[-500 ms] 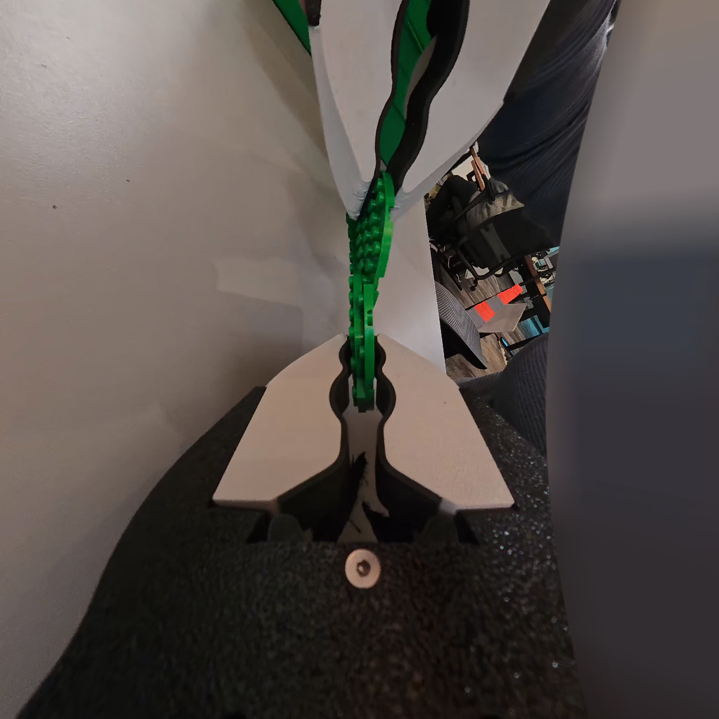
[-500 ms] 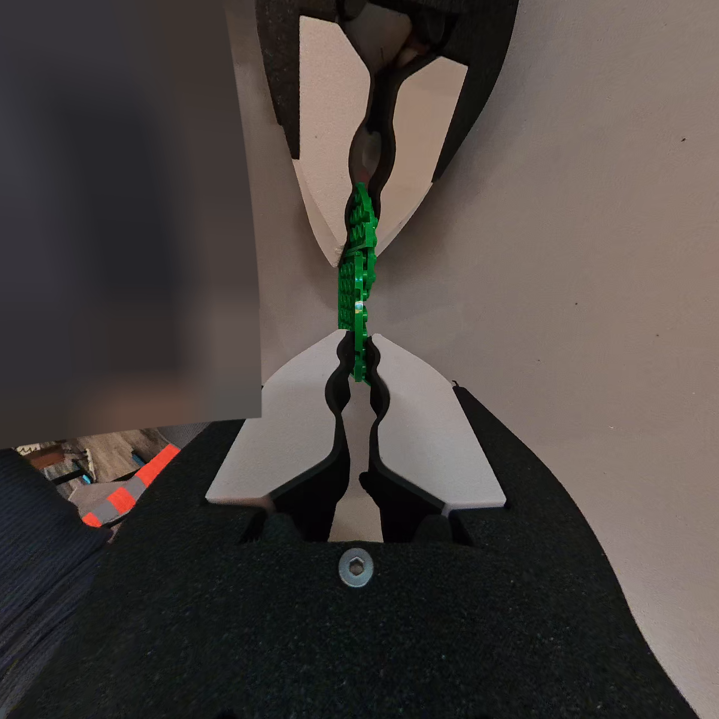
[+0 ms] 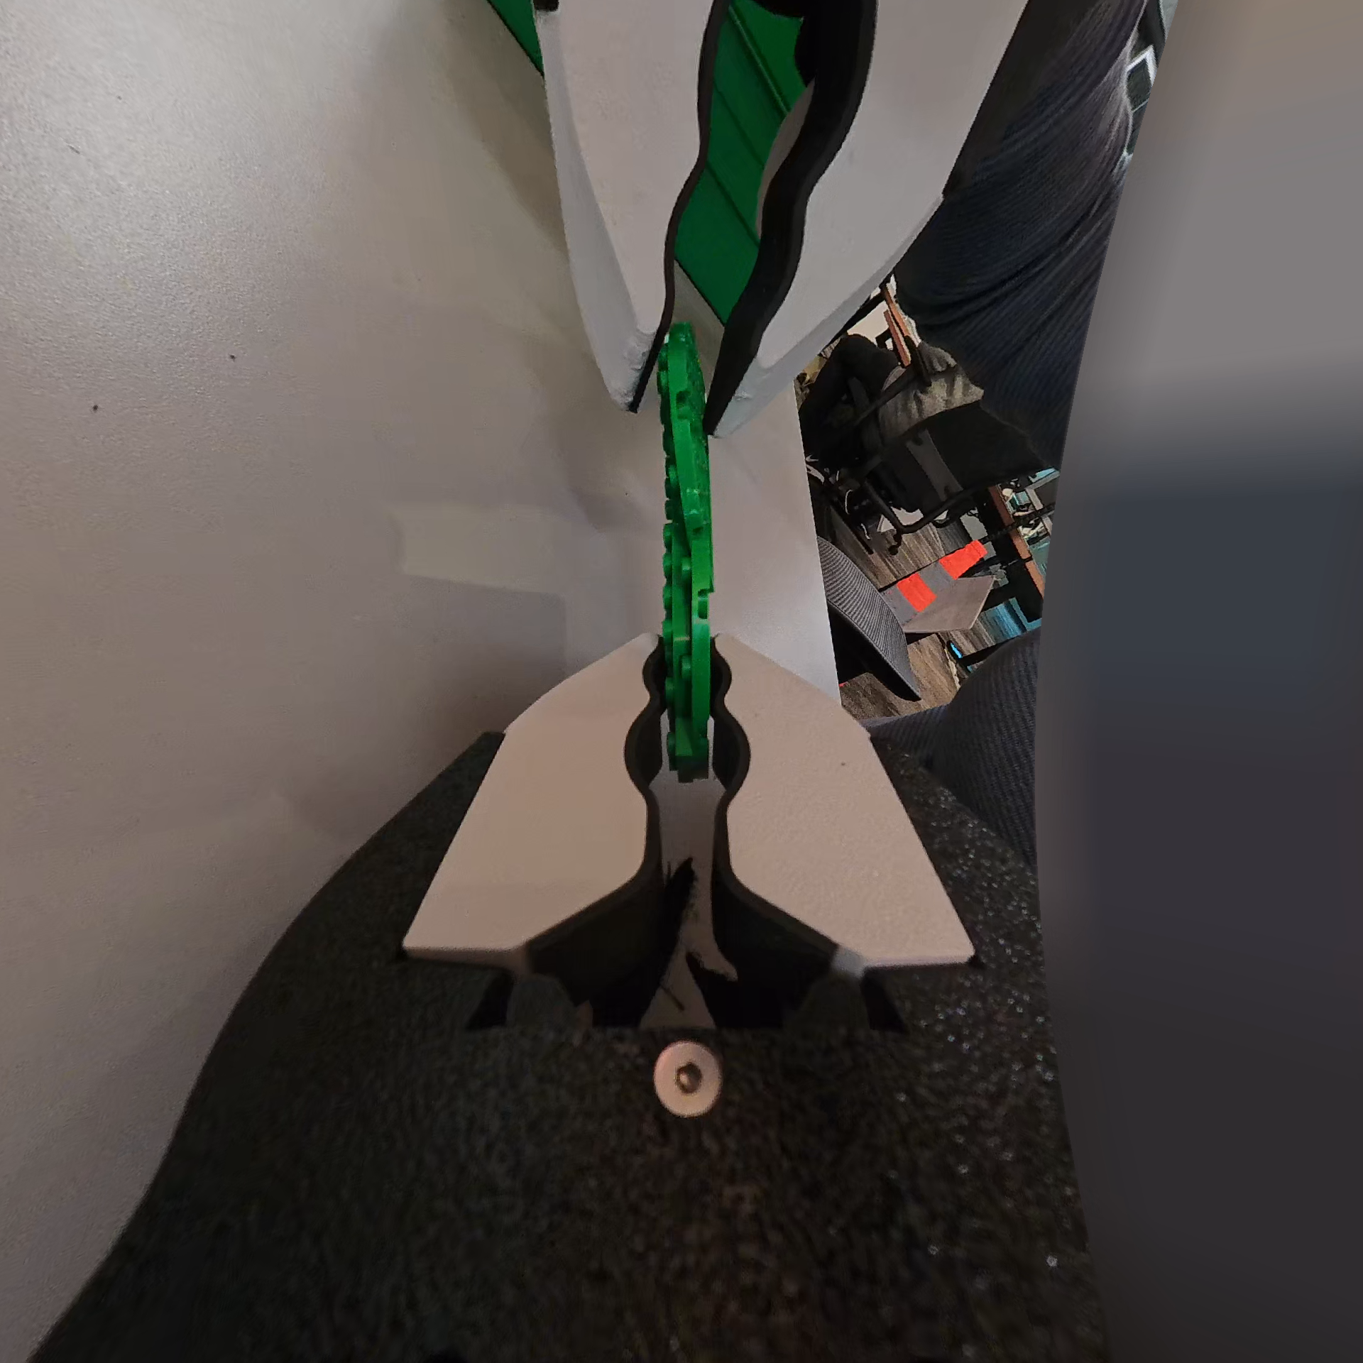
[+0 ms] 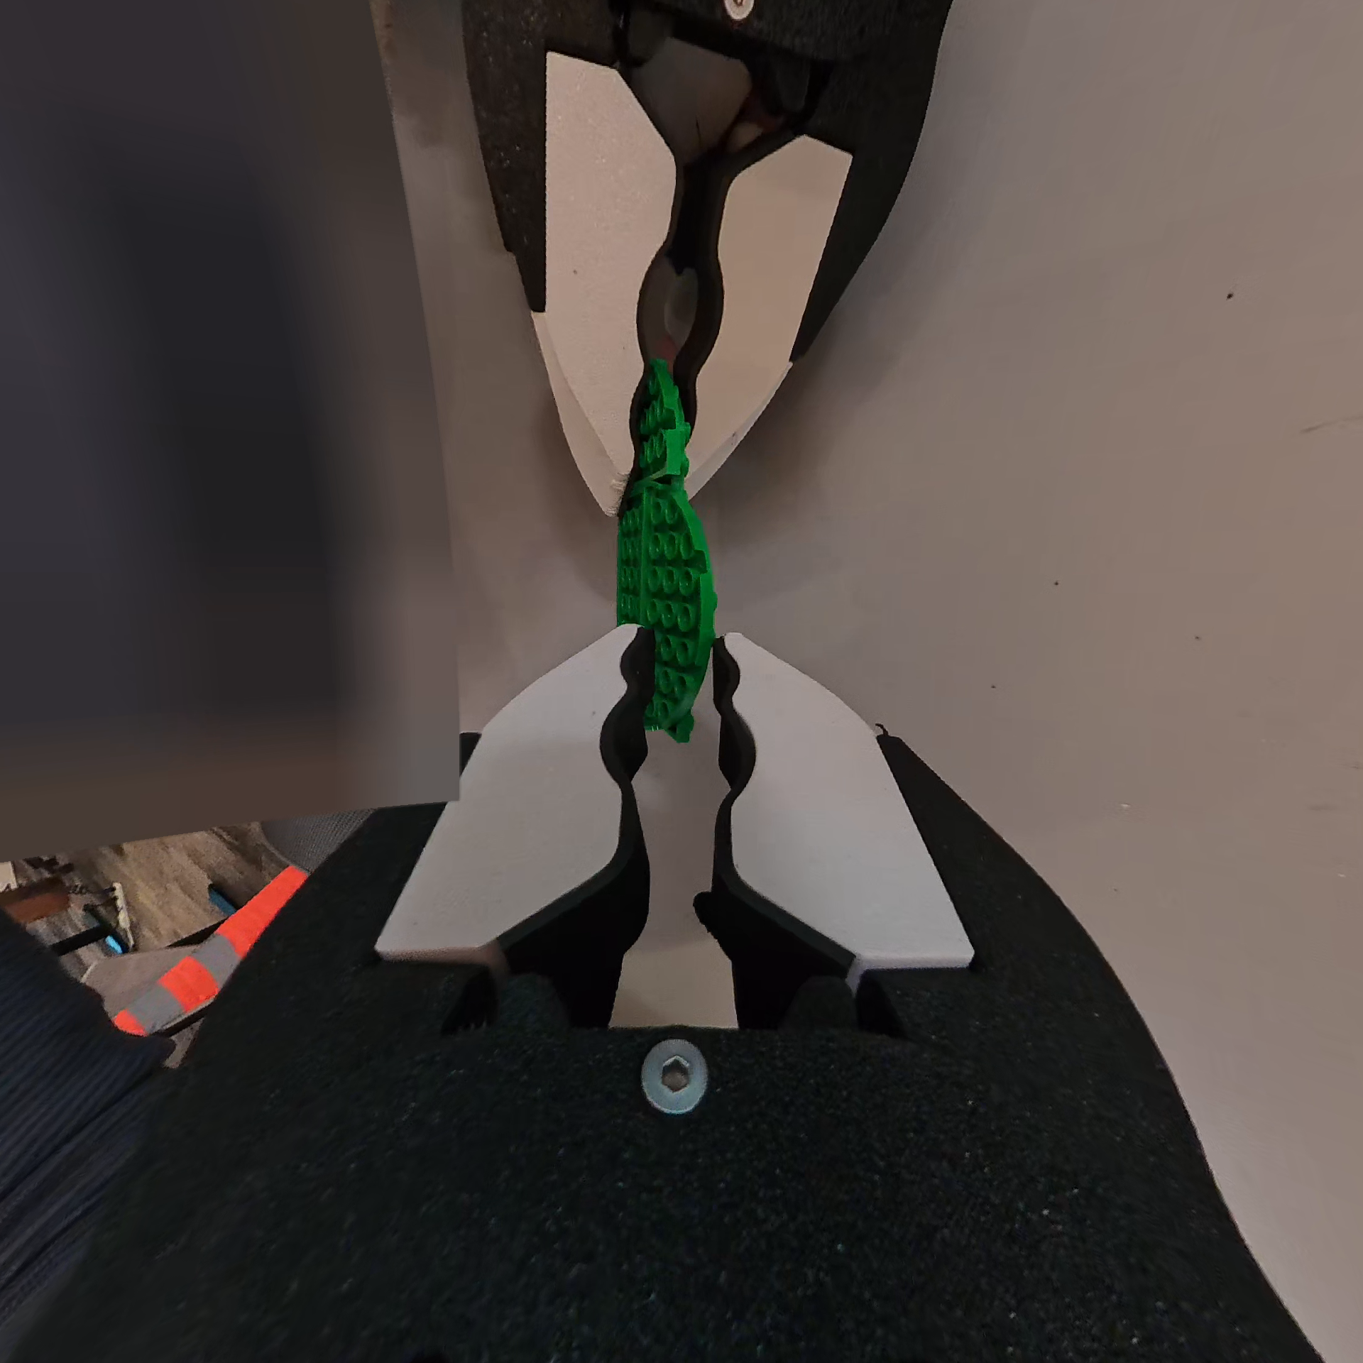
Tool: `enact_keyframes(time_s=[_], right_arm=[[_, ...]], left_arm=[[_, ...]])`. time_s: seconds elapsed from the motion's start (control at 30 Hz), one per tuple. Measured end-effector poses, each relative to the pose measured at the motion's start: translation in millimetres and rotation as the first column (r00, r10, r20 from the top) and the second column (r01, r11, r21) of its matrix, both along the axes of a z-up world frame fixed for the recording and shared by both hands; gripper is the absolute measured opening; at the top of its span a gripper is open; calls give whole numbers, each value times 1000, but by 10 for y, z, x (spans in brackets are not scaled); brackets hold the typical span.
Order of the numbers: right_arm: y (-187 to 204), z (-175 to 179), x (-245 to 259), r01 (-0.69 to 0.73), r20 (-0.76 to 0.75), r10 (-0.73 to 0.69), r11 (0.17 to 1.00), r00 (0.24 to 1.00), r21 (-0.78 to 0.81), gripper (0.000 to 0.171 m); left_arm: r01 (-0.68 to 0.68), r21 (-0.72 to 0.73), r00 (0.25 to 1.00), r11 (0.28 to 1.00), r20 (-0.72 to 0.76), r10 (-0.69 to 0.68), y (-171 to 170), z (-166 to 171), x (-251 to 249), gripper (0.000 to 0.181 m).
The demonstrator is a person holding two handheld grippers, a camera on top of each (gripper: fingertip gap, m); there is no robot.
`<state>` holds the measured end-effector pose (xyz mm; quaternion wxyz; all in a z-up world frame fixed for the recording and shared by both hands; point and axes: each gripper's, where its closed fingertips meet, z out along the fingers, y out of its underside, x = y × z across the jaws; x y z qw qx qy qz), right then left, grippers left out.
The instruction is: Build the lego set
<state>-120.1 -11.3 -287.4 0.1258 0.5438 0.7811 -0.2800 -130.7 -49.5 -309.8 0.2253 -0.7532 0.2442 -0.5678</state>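
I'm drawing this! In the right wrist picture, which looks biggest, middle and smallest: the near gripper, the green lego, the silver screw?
1. right gripper: biggest, partly because it is nearest the camera.
2. green lego plates.
3. silver screw: smallest.

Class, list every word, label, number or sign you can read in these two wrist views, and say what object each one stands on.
None. No readable writing shows in either view: none on the green studded lego plates, the white-fingered left gripper, the right gripper or the plain grey table. The background office clutter is too small to show any.
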Motion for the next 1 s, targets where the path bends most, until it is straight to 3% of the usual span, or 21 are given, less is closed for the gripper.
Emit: enact_keyframes(time_s=[0.43,1.0], right_arm=[[18,20,4,18,-50,-17,1000,999,25,15],[22,77,-18,-15,-132,38,984,990,176,11]], left_arm=[[-9,4,1000,1000,14,9,12,19,-9,8],[-5,0,999,1000,38,5,9,49,-18,8]])
